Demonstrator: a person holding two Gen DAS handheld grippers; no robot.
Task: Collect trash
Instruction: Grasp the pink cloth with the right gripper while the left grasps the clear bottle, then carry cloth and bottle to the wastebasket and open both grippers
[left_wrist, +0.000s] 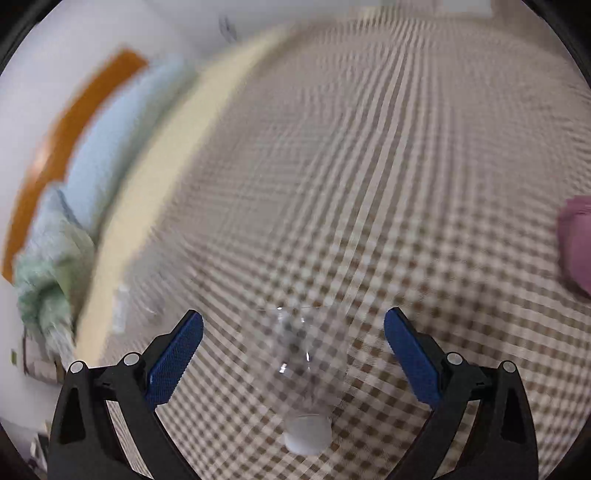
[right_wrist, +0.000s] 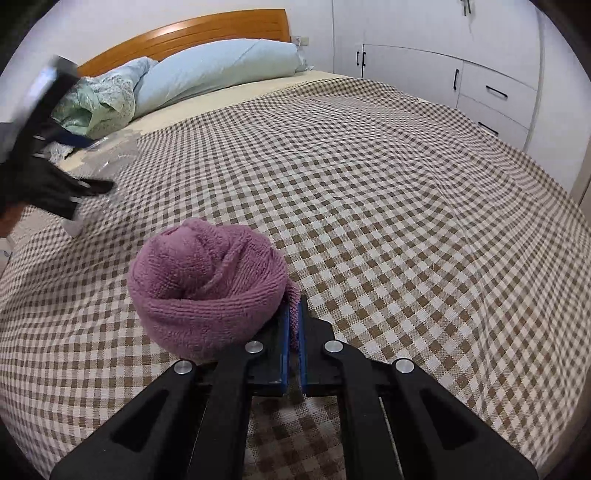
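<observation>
One clear plastic bottle (left_wrist: 301, 373) with a white cap is seen lying on the checked bedspread (left_wrist: 424, 221), between the wide-open blue pads of the left tool (left_wrist: 293, 328) and not gripped by them. The right tool (right_wrist: 292, 314) is clamped tight on a corner of a bunched purple towel (right_wrist: 207, 288) resting on the bedspread. A light blue pillow (right_wrist: 218, 70) and a green quilt (right_wrist: 96, 107) are seen against the wooden headboard (right_wrist: 192, 29).
</observation>
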